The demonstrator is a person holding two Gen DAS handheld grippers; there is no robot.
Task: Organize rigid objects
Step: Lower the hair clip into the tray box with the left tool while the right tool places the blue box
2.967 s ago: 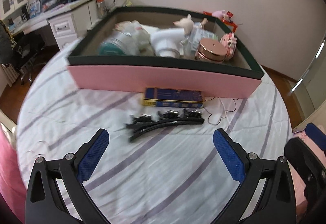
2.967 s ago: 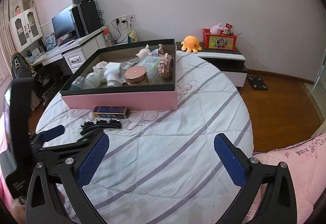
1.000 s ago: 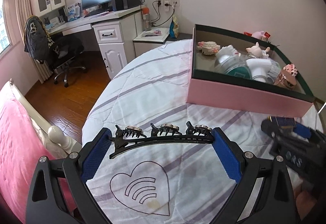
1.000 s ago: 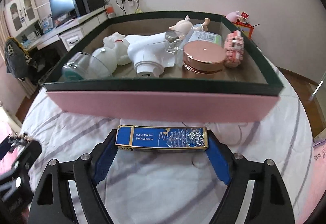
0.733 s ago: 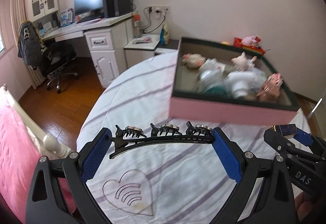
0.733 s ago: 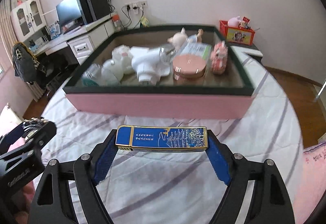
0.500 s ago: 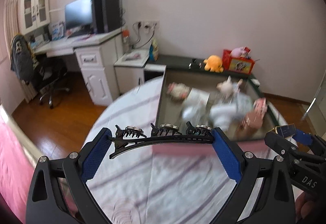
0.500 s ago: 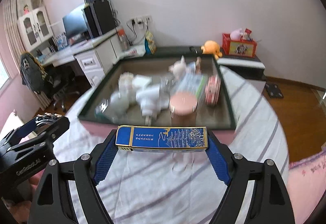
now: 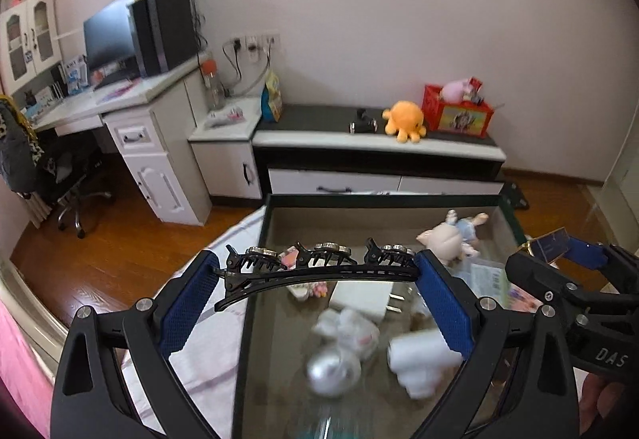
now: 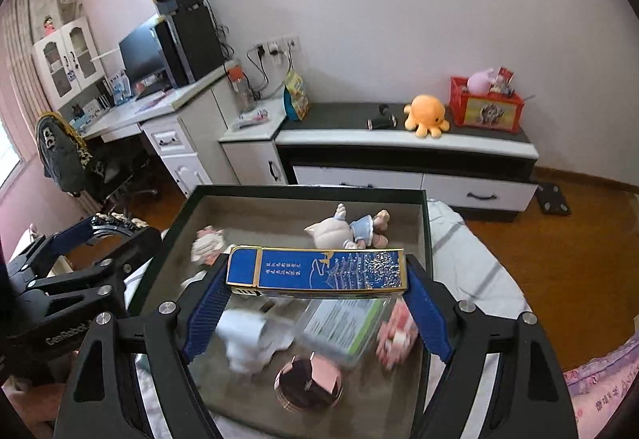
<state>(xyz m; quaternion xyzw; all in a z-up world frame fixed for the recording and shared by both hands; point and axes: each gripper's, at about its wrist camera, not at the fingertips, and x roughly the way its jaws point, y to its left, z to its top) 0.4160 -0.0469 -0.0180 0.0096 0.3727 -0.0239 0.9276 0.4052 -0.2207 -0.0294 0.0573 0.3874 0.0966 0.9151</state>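
Step in hand: you are carrying 2 things over the open box (image 10: 425,239) — both look ready to be set inside.
Left gripper (image 9: 315,281): its fingers (image 9: 185,303) are closed on a black hair clip (image 9: 319,267), which spans pad to pad with its 3 jewelled claws pointing up.
Right gripper (image 10: 317,293): its blue pads grip a blue-and-gold case (image 10: 317,269) by its 2 short ends, held level.
Where they hang: the clip over the box's left wall, the case above the box's middle.
Below: a pig doll (image 10: 347,229), a rose-gold tin (image 10: 307,383), white blurred items.
Next move: lower each into a bare patch of floor — then open.
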